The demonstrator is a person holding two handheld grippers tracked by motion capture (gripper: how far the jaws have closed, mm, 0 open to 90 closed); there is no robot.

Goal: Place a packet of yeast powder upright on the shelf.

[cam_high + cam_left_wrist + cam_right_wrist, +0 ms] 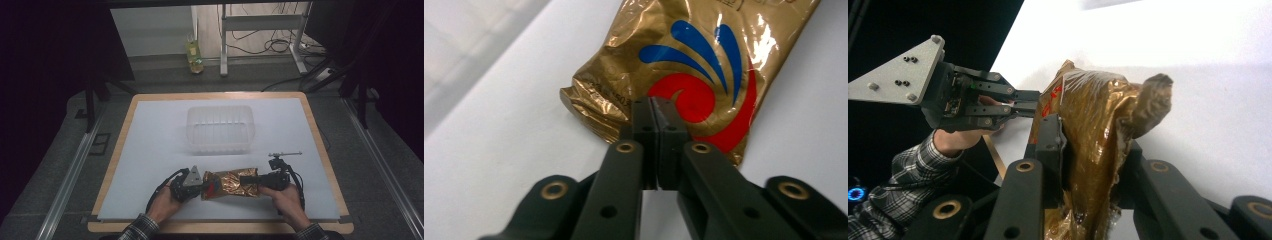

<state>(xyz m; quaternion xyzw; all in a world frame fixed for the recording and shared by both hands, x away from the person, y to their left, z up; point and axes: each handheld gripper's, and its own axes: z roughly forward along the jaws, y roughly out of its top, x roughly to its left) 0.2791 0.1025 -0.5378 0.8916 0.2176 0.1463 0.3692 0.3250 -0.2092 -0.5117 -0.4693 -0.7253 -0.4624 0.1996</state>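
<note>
Where gold bag [231,183] lies; left gripper [655,107] pinches its edge | right gripper [1087,145] clamps its crumpled end

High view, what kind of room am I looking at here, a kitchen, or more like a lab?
Most likely a lab or recording workspace, not a kitchen. A white work mat on a wooden table sits between dark curtains, loose cables trail across the floor around a metal stand, and aluminium rails flank the table.
</note>
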